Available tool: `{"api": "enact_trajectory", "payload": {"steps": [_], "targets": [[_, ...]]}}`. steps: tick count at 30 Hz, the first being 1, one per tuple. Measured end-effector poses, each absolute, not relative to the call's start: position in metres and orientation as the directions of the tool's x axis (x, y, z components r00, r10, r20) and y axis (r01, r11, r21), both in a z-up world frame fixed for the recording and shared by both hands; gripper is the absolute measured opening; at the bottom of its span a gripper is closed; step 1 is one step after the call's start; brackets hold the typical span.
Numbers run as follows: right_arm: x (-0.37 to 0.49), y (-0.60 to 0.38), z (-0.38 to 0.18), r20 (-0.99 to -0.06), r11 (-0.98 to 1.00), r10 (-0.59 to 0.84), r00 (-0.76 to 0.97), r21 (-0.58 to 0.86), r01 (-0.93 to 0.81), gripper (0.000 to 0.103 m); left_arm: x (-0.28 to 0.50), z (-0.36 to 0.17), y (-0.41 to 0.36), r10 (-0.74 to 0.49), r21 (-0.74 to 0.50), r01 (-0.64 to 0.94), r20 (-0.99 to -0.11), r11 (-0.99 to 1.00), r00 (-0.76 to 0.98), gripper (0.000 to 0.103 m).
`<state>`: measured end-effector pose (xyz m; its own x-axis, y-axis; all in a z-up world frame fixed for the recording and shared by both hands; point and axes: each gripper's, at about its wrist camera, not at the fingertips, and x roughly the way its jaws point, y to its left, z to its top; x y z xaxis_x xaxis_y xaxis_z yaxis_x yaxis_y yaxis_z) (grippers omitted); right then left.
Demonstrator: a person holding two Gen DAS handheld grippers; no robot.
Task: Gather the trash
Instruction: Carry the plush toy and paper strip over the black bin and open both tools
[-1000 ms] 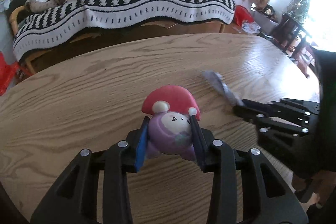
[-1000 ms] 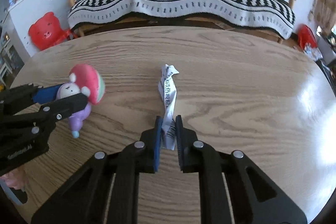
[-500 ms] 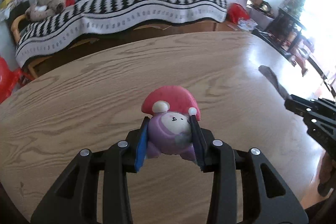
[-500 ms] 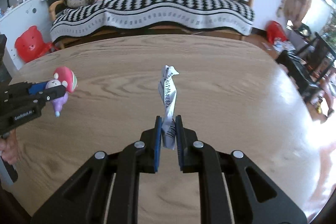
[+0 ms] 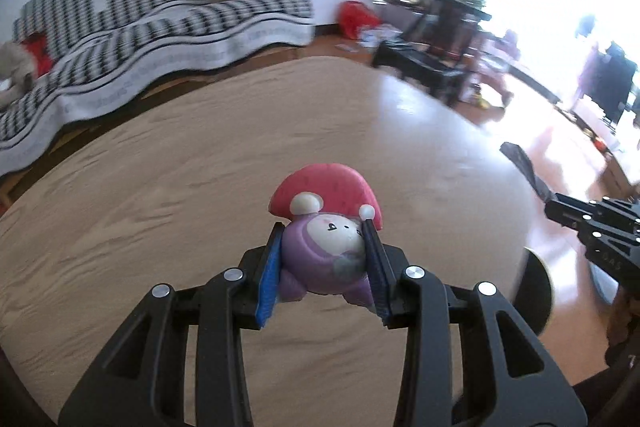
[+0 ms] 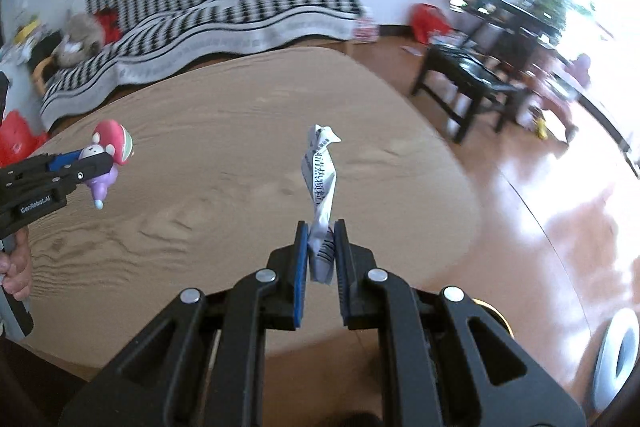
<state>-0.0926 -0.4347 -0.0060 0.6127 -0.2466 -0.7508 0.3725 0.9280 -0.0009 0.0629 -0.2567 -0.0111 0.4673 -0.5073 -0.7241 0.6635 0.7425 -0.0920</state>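
Two grippers: both loaded, both held above the wooden table [image 6: 224,163].
Left gripper [image 5: 324,259]: clamped on a small toy figure [image 5: 324,251] with a purple body and a red cap; blue-faced pads press on both flanks of its body.
Toy position: clear of the tabletop, cap pointing away from the camera; in the right wrist view it shows at the far left [image 6: 108,155], sticking out past the fingertips.
Right gripper [image 6: 322,251]: jaws pinched tight on the lower end of a twisted paper scrap [image 6: 320,179], white with black print.
Scrap position: stands up out of the jaws, top end free, touching nothing else; in the left wrist view it reads as a dark strip [image 5: 524,167] at the right edge.
Person: a hand [image 6: 16,263] grips the left tool's handle at the frame's left edge.
Table surface: nothing visible on it between the two tools.
Beyond table, far side: sofa [image 6: 224,15] under a black-and-white striped throw; stuffed toy [image 6: 76,35] on its left end.
Right of table: dark wooden chair [image 6: 468,75], red bag [image 6: 428,21] on the floor by the wall, glossy floor.
Near right, low: white ring-shaped object [image 6: 616,351], partly cut off; identity unclear.
Image quality: background smeared by motion blur.
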Motion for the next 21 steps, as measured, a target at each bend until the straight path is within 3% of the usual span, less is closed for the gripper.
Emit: {"api": "enact_trajectory", "payload": {"steps": [10, 21], "targets": [[-0.225, -0.537, -0.016, -0.764, 0.802, -0.344, 0.546, 0.064, 0.594, 0.014, -0.045, -0.031, -0.396, -0.611, -0.090, 0.860, -0.741, 0.502, 0.280, 0.038], [-0.295, -0.591, -0.042, -0.820, 0.696, -0.332, 0.466, 0.120, 0.708, 0.014, -0.123, -0.076, -0.475, -0.618, -0.129, 0.940, -0.780, 0.315, 0.100, 0.038]]}}
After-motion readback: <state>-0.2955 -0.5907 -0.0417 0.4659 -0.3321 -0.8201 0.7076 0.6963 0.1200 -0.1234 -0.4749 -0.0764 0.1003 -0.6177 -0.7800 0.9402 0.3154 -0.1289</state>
